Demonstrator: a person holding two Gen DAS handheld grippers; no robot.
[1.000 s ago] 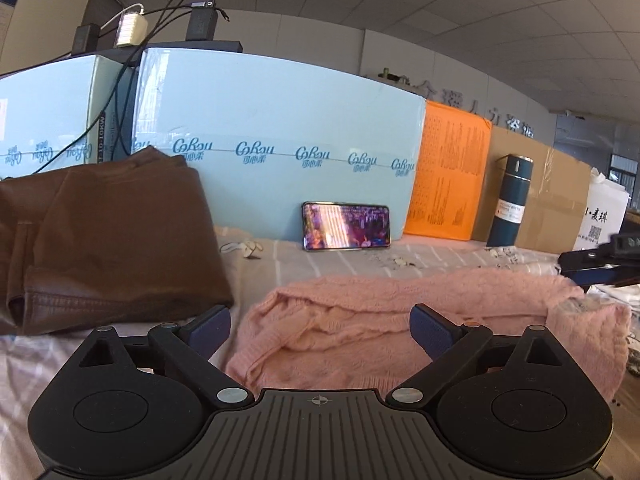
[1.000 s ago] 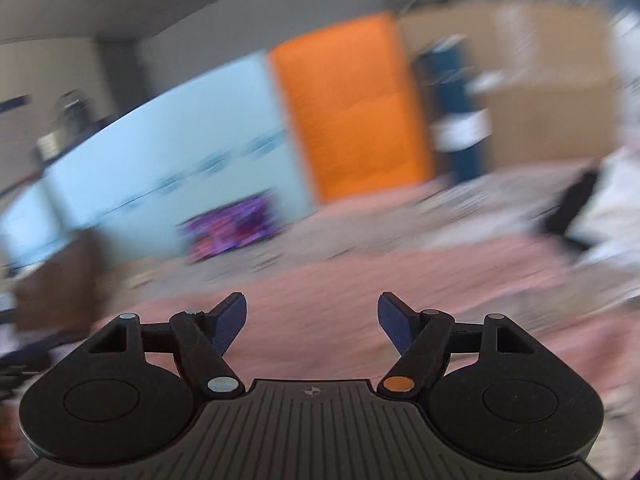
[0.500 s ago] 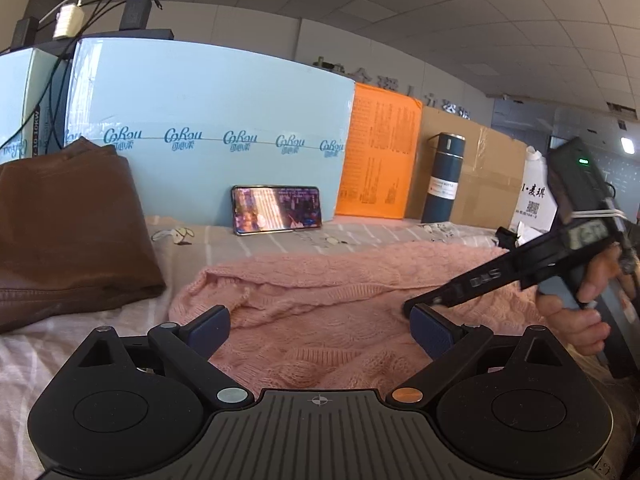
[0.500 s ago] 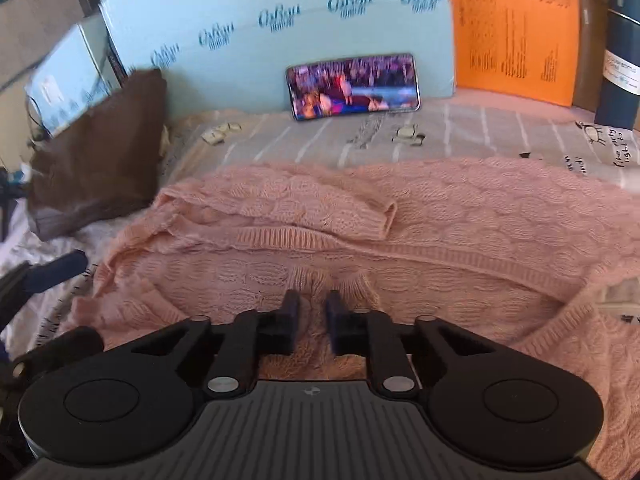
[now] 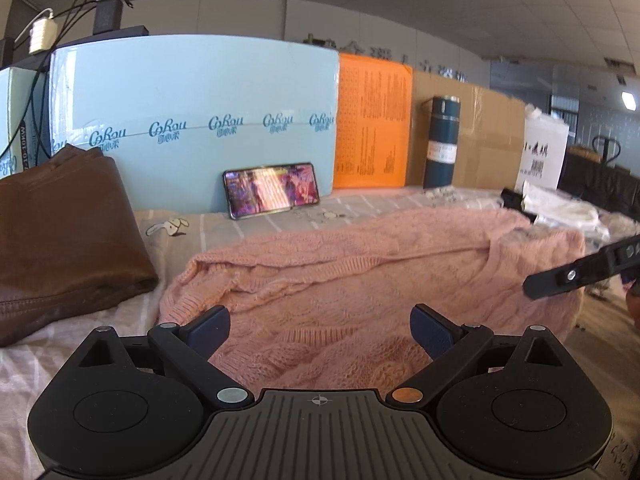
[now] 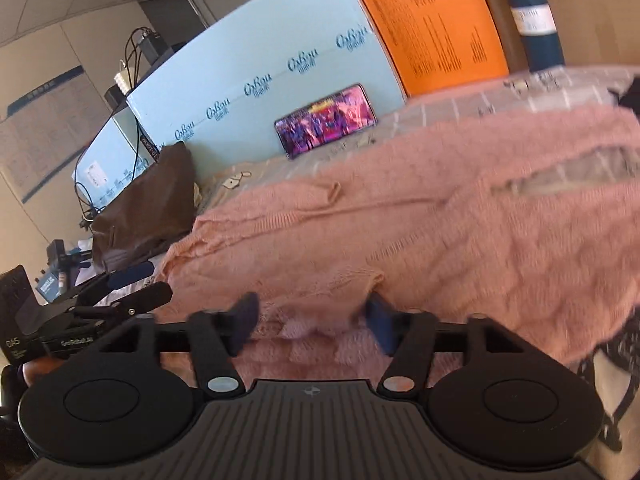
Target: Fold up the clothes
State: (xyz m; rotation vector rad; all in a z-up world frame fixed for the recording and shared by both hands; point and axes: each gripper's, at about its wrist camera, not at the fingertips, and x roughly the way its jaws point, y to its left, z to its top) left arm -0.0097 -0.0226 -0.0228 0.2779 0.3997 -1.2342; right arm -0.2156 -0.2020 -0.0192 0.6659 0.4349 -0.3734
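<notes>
The pink knitted sweater (image 5: 360, 276) lies spread on the striped bedsheet (image 5: 280, 220) for folding, so the left tongs (image 5: 320, 328) hover released above its hem, and the right tongs (image 6: 312, 320) stand parted around a fold.

The left gripper (image 5: 320, 328) sits level with its jaws spread wide and nothing between them. The right gripper (image 6: 312, 322) is rolled to one side, its jaws parted too. Its blue pads (image 6: 245, 317) are blurred.
</notes>
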